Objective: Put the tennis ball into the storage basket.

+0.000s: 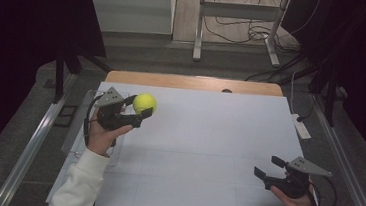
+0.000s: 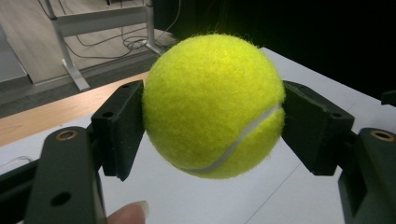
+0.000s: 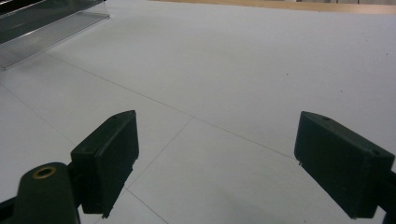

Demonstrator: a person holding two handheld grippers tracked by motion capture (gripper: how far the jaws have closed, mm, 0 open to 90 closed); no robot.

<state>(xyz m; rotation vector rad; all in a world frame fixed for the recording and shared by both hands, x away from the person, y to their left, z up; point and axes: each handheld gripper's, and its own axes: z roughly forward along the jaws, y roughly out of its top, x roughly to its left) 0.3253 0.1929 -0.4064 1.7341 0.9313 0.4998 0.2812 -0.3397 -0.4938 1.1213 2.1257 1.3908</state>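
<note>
Yellow-green tennis ball [image 1: 145,102] sits clamped between the 2 black jaws of the left tongs [image 1: 139,113], lifted clear of the desk [image 1: 203,135] near its far left corner. In the left gripper view both pads press the ball's [image 2: 212,105] sides, its white seam facing down and right. Right tongs [image 1: 267,166] hover low near the desk's near right corner, jaws spread wide with nothing between them. Clear plastic stand [image 3: 42,30] lies along the left edge.
</note>
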